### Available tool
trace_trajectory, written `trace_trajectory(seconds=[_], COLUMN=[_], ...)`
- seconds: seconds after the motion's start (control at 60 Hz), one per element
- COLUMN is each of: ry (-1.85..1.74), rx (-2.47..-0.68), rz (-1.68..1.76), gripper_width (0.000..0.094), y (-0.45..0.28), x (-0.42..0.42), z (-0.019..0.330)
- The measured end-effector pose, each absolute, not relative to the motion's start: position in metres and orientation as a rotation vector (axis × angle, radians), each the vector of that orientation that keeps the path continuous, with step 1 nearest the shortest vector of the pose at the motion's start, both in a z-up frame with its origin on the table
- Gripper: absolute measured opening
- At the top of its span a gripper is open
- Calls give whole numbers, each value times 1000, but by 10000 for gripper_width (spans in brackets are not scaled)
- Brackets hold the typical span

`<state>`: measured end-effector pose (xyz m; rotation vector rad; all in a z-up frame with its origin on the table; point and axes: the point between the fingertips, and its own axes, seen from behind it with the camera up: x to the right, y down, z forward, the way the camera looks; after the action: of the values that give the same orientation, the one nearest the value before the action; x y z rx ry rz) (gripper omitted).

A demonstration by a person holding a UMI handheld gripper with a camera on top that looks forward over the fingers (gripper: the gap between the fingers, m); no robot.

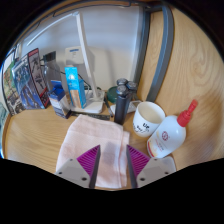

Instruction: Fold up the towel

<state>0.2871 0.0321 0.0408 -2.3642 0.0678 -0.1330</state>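
Your gripper [111, 162] hovers with fingers spread wide, holding nothing; the towel [98, 140] lies directly beneath and just ahead, its length running away from you.

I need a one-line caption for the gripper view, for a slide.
Hand-held gripper open over a pale pink towel on a wooden table, with a mug and a red-capped bottle nearby.

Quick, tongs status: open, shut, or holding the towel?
Tongs: open, holding nothing. The fingers are spread over the near edge of the towel, which lies flat on the table; contact with the cloth cannot be told.
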Motion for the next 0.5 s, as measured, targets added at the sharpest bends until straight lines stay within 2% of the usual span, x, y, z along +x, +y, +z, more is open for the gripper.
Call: trace_trajectory(seconds=[0.083, 0.1, 0.15, 0.25, 0.367, 0.5], ry=[66, 65, 69, 89, 120, 107], rx=[-2344, -2336, -2299, -2223, -2115, -2041], rz=[-119, -114, -101, -35, 45, 115], gripper_width=[623, 671, 728, 738, 787, 797], y=[29, 28, 27, 26, 17, -14], x=[286, 286, 280, 260, 221, 166], z=[52, 58, 78, 128, 204, 262])
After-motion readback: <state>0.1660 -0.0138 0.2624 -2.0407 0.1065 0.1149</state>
